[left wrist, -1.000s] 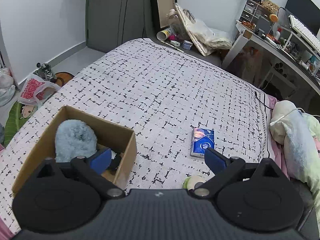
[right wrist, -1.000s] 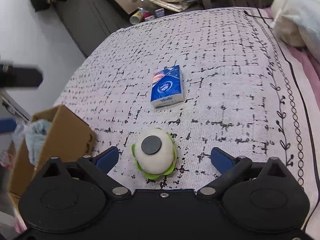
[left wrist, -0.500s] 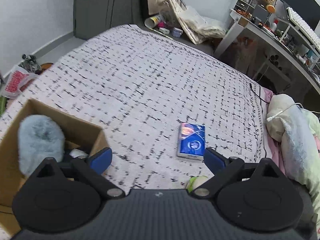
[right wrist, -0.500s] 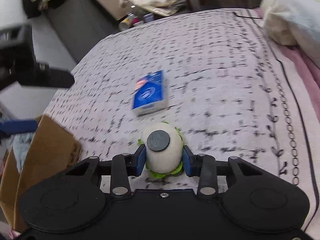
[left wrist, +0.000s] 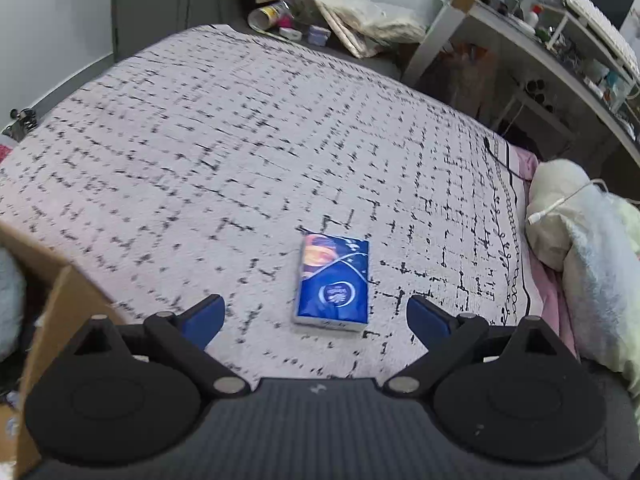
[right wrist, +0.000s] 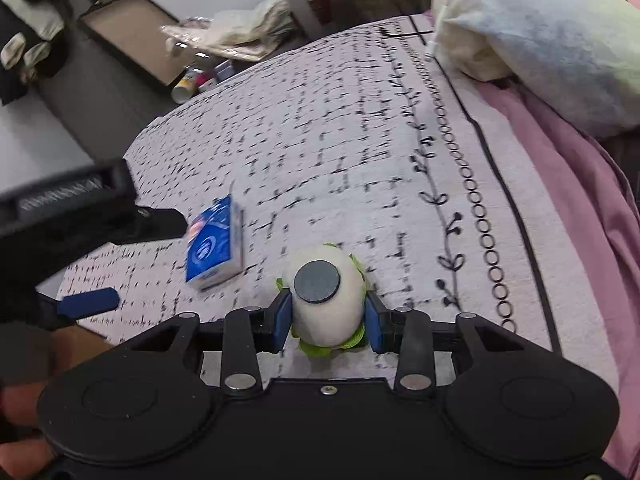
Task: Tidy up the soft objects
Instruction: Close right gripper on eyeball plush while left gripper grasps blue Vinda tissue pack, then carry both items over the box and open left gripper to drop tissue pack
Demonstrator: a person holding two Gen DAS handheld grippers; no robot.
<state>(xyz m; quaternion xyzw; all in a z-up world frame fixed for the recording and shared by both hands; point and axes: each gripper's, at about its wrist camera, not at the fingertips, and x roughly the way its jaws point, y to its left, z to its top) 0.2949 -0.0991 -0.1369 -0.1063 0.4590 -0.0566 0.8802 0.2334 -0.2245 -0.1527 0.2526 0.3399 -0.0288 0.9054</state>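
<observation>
A white and green plush toy with a dark round disc sits between the pads of my right gripper, which is shut on it just above the patterned bedspread. A blue tissue pack lies flat on the bed, also visible as the tissue pack left of the toy. My left gripper hovers open just short of the pack, holding nothing. The cardboard box stands at the left edge, with a fluffy grey-blue thing inside it.
Pillows and a folded blanket are piled along the bed's right side. A cluttered desk stands beyond, and bags and cups lie on the floor past the far end. A hand shows at lower left.
My right gripper closed on the plush toy and rolled with it. My left gripper moved right and down, away from the box toward the tissue pack.
</observation>
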